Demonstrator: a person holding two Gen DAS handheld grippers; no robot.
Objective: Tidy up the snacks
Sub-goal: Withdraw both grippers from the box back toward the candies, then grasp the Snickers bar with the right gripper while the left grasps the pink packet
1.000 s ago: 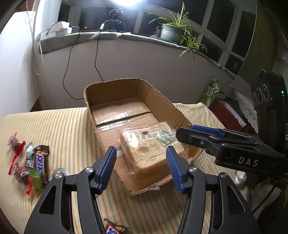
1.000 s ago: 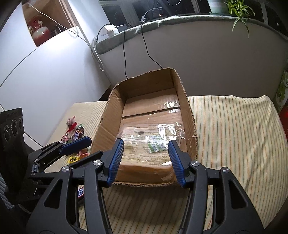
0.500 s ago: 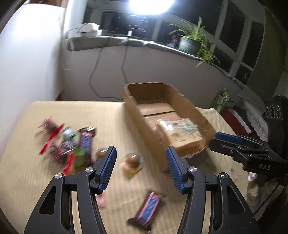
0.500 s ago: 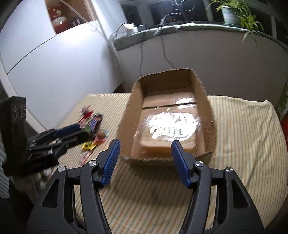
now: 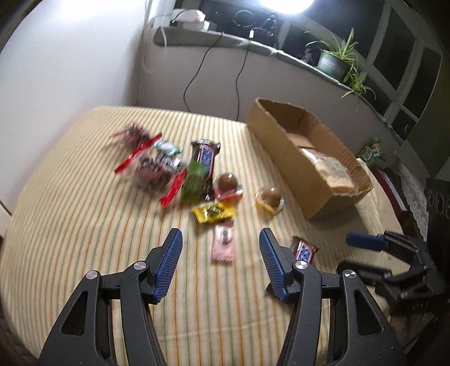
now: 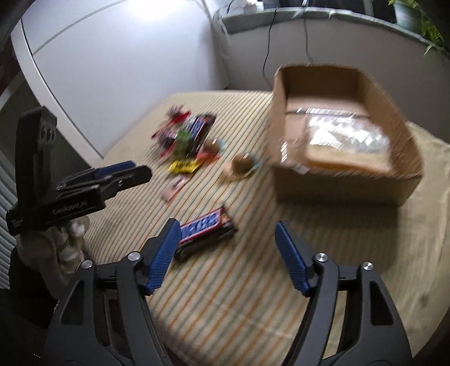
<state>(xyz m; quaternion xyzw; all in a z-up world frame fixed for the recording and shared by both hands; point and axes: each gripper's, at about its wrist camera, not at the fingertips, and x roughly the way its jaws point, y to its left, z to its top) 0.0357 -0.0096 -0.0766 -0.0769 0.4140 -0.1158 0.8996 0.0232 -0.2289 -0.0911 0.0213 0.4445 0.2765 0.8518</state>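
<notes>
Both hand-held grippers hover apart-jawed over striped cloth [image 5: 70, 214] beside white wall [image 5: 70, 56].

A bright lamp [image 5: 284, 4] glares at the top of the left view. Both pictures are blurry, most of all the snacks [image 5: 180, 171]. Edges bend and go dark.

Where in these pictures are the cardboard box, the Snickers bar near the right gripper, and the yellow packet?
Cardboard box [image 6: 334, 185]: right wrist view, near outer wall.
Snickers bar [image 6: 204, 225]: right wrist view, middle of wrapper.
Yellow packet [image 5: 213, 213]: left wrist view, wrapper's centre.
</notes>
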